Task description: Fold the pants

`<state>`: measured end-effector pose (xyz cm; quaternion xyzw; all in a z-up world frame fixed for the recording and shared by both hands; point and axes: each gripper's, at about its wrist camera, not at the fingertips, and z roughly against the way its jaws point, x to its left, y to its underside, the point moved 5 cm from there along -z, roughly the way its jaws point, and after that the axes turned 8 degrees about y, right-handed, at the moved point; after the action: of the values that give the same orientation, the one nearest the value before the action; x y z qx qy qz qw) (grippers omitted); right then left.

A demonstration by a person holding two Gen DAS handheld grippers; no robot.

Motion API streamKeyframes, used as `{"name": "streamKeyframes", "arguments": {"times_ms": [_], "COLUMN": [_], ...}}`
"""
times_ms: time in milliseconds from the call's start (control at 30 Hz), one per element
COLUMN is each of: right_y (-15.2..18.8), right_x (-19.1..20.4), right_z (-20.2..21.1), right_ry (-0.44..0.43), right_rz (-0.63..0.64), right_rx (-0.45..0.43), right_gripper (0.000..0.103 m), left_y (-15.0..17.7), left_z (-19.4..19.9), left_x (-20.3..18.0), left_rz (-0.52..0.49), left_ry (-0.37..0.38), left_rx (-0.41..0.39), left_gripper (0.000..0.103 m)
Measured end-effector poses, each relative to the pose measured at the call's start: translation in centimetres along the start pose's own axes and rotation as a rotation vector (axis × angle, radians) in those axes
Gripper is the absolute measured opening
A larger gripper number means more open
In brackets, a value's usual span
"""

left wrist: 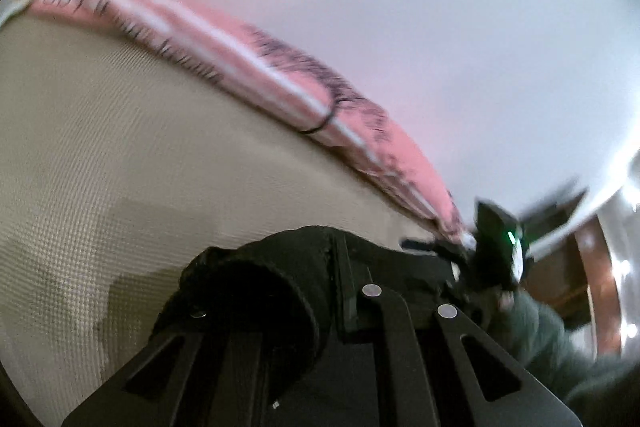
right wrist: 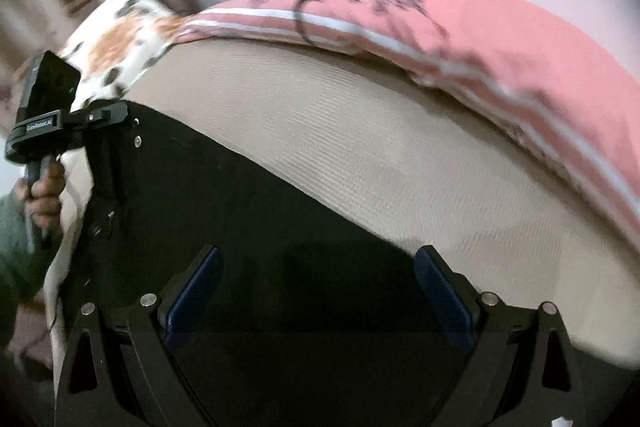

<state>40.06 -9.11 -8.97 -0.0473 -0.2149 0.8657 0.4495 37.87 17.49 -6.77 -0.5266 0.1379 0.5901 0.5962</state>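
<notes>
Fingers of my left gripper (left wrist: 288, 311) are clamped on bunched black pants (left wrist: 256, 291). My right gripper (right wrist: 318, 291) stands wide open, blue pads (right wrist: 442, 295) apart over the dark cloth spread on the beige mattress (right wrist: 360, 155). Beyond lies a pink blanket (right wrist: 500, 39).

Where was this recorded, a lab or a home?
Probably a home bedroom: the black pants lie on a beige mattress, with a pink patterned pillow along its far edge and wooden furniture behind.
</notes>
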Motion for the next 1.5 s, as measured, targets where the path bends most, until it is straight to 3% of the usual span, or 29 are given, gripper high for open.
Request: {"name": "streamKeyframes", "arguments": {"times_ms": [167,233,367,467,733,1033,1200,1500], "right_y": [-1.0,-1.0,-1.0,-0.1,2.5,5.2,6.0,7.4], "right_x": [0.8,0.4,-1.1,-2.6,-5.9,-9.2,-9.1,-7.0], "right_z": [-1.0,-1.8,-2.8,-3.0,-2.3,-0.5,-0.1,3.4], "right_ry": [-0.175,-0.204,-0.274,-0.262,-0.207,-0.109,-0.028,0.208], "right_rz": [0.205,0.233,0.243,0.247,0.239,0.156,0.129,0.049], "right_rx": [0.121,0.195,0.283,0.323,0.389,0.364,0.319,0.103], "right_gripper": [0.095,0.095,0.082,0.079,0.05,0.037,0.02,0.011], "left_y": [0.9,1.2,1.3,1.4,1.7,1.6,1.2,0.4], "left_z": [1.3,1.7,2.7,3.0,3.5,3.1,2.5,2.3], "left_x": [-2.4,-2.8,-3.5,-3.7,-3.9,-3.4,-3.0,-3.9], "left_rz": [-0.066,-0.07,-0.082,-0.08,-0.08,-0.085,-0.086,-0.143], "left_ry": [0.026,0.03,0.009,-0.01,-0.06,-0.103,-0.137,-0.21], "left_rx": [0.005,0.001,-0.002,-0.008,-0.011,-0.001,0.019,0.057], "left_gripper": [0.008,0.008,0.008,0.008,0.008,0.009,0.009,0.009]}}
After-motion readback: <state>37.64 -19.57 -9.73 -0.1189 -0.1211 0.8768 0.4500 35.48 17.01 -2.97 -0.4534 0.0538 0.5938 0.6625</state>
